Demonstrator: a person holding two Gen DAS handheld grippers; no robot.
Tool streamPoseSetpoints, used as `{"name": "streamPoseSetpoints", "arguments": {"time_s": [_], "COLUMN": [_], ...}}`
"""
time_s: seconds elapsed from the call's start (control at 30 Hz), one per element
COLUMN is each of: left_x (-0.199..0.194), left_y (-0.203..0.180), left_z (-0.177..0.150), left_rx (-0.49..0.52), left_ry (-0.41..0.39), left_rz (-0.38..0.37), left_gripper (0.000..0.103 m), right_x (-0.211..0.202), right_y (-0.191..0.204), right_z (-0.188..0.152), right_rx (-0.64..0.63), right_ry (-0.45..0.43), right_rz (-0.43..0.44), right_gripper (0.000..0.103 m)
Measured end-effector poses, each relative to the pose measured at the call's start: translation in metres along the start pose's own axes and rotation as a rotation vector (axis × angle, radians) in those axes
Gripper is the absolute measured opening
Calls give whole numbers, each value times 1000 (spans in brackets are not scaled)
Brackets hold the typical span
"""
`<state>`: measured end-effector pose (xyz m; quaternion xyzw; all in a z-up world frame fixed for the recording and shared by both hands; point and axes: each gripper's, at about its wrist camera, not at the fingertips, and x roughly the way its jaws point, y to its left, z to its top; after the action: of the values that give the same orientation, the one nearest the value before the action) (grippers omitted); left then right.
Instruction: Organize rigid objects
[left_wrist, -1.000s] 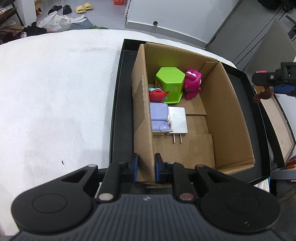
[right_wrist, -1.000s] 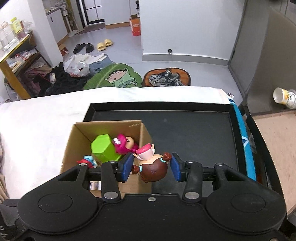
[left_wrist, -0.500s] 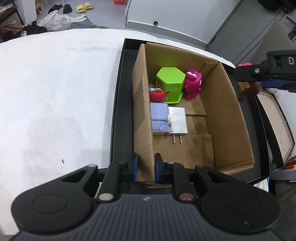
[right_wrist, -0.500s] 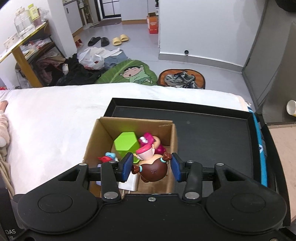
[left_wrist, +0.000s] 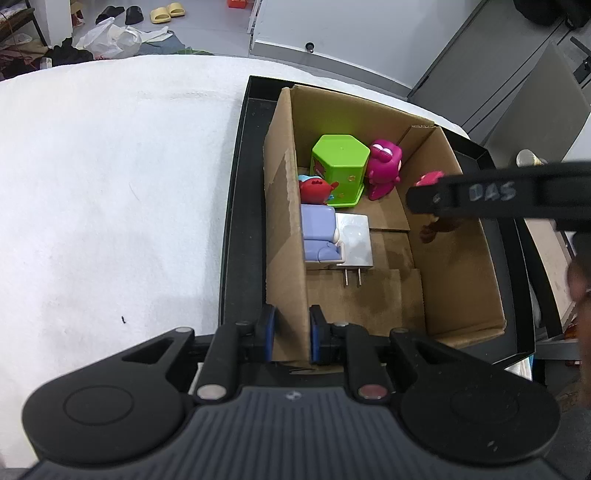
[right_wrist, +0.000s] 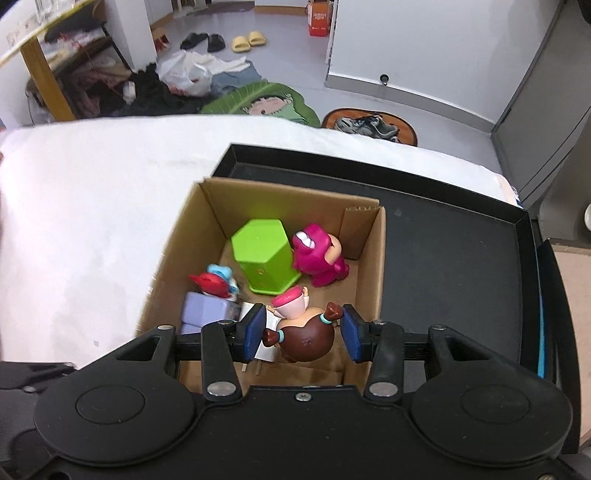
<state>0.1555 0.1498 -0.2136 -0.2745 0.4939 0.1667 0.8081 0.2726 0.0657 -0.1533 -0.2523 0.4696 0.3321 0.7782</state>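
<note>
An open cardboard box (left_wrist: 284, 206) (right_wrist: 280, 199) stands in a black tray (left_wrist: 240, 206) (right_wrist: 443, 258). My left gripper (left_wrist: 290, 336) is shut on the box's near left wall. Inside lie a green hexagonal box (left_wrist: 340, 168) (right_wrist: 264, 254), a magenta bear figure (left_wrist: 384, 170) (right_wrist: 317, 254), a red figure (left_wrist: 314, 190), a lilac block (left_wrist: 319, 236) and a white plug (left_wrist: 354, 240). My right gripper (right_wrist: 303, 334) is shut on a brown figurine with a pink cap (right_wrist: 304, 332) (left_wrist: 443, 225). It hangs over the box's right half, above the floor.
White cloth (left_wrist: 110, 184) covers the table left of the tray. The tray's right part (right_wrist: 461, 295) is bare black. A hand (left_wrist: 580, 280) shows at the right edge. Slippers, bags and shoes (right_wrist: 369, 123) lie on the floor beyond the table.
My right gripper has carried the brown figurine leftward and down, from over the tray beside the box to over the box's inside. The left gripper has kept still on the wall.
</note>
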Motion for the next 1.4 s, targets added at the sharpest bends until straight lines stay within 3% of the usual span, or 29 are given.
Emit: {"name": "streamPoseSetpoints", "arguments": {"time_s": [0.4, 1.07, 1.4], "left_x": [0, -11, -44], "left_y": [0, -6, -27], "left_z": [0, 2, 5], "left_rx": [2, 23, 75], "left_ry": [1, -12, -72], "left_rz": [-1, 37, 52], "left_gripper": [18, 18, 18], "right_x": [16, -28, -59], "right_y": [11, -25, -52], "right_z": [-6, -13, -32], "right_rx": [-53, 53, 153], "right_ry": [24, -53, -106], "right_rz": [-88, 8, 34], "right_gripper": [44, 46, 55]}}
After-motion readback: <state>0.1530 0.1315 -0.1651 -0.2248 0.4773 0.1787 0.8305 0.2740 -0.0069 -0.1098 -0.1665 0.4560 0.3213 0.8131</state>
